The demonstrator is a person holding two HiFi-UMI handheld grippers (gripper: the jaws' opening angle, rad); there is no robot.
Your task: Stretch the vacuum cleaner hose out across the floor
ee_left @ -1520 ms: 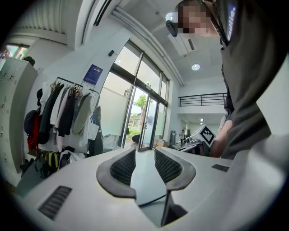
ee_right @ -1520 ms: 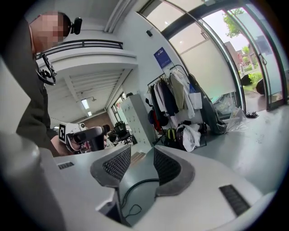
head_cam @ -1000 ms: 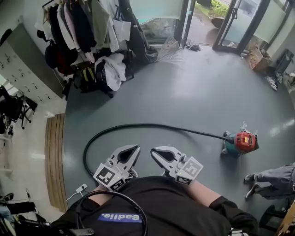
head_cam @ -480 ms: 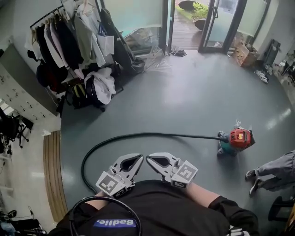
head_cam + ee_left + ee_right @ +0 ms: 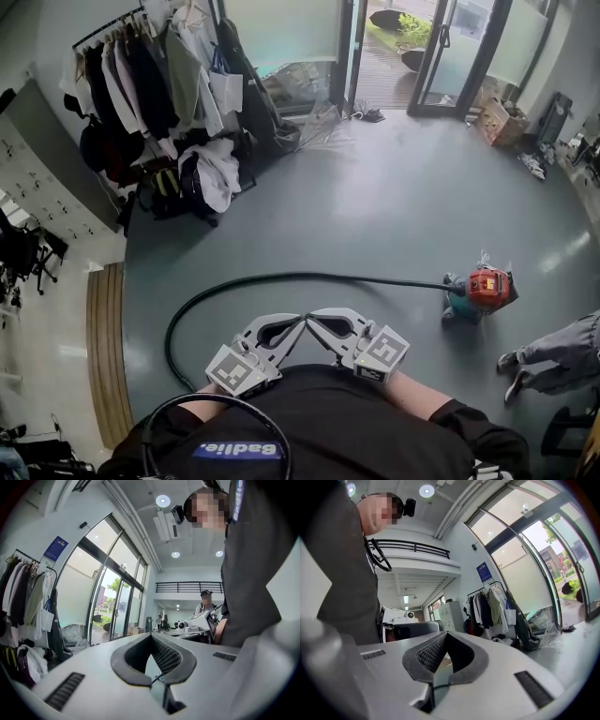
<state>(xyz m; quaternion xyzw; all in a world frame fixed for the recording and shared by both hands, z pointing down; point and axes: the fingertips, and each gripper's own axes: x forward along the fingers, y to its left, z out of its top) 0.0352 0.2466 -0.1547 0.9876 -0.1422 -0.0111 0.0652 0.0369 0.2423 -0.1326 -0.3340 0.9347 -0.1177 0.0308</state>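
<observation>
head view looks steeply down on both forearms, drawn in close against the black shirt [image 5: 328,422] with elbows bent. each gripper points level and away from the body. the left gripper [image 5: 292,323] and right gripper [image 5: 317,321] angle in toward each other, so their tips nearly meet, and their marker cubes sit back by the wrists. left gripper view shows its pads [image 5: 171,656] closed tip to tip around only the gap of their own curve, and the left gripper [image 5: 151,637] grips nothing. right gripper view shows the same for the right gripper [image 5: 446,633]: its jaws are together on themselves.

the vacuum cleaner hose [image 5: 309,275] lies on the grey floor [image 5: 394,178] ahead of both grippers, apart from them. it runs from the red and teal vacuum cleaner [image 5: 480,291] at the right, leftward in a long shallow line, then curls back toward the person.

the near end of the hose slips behind the left gripper and forearm, so where it stops cannot be made out. neither gripper view shows the hose at all. at the right edge, another person's legs [image 5: 553,352] are cut off by the frame. a clothes rack [image 5: 141,84] stands far left, with a heap of clothes below it.
</observation>
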